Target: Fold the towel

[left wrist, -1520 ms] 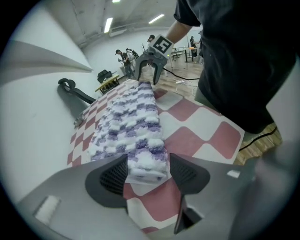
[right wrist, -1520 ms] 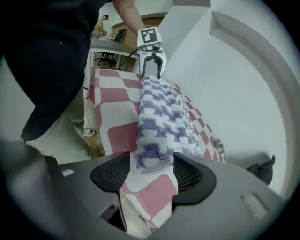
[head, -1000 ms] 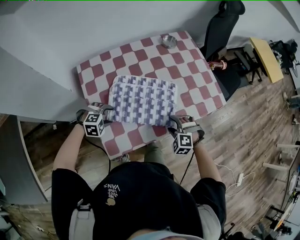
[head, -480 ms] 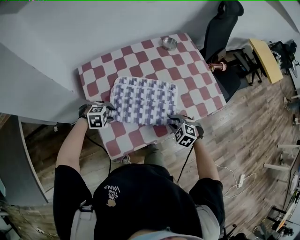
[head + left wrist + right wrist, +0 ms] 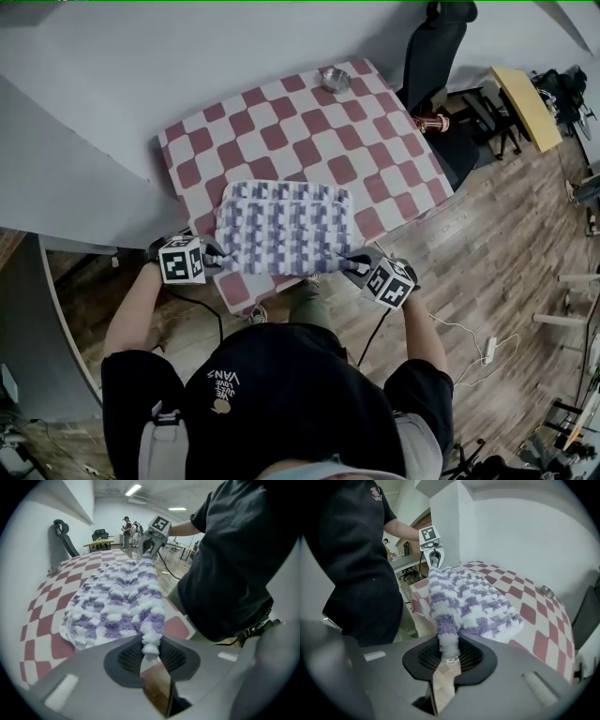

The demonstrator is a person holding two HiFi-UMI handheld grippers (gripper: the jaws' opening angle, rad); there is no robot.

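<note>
A fluffy purple-and-white towel [image 5: 284, 227] lies on the red-and-white checked table [image 5: 281, 131], its near edge pulled taut toward the person. My left gripper [image 5: 214, 259] is shut on the towel's near left corner [image 5: 151, 639]; its jaws have just been closing with that corner between them. My right gripper [image 5: 354, 266] is shut on the near right corner [image 5: 449, 641], its jaws having closed further too. In each gripper view the other gripper [image 5: 149, 538] [image 5: 433, 555] shows at the far end of the stretched edge, and the towel [image 5: 473, 602] sags toward the table.
A small metal bowl [image 5: 334, 79] stands at the table's far edge. A black office chair [image 5: 439, 47] is beyond the right corner, with a copper-coloured object [image 5: 433, 124] beside it. Grey wall panels [image 5: 112, 66] border the table's left and far sides. Wooden floor [image 5: 487, 253] lies right.
Both grippers have closed on the towel's near corners and drawn them back toward the person. The towel slid nearer the table's front edge, its near edge now stretched between the grippers.
</note>
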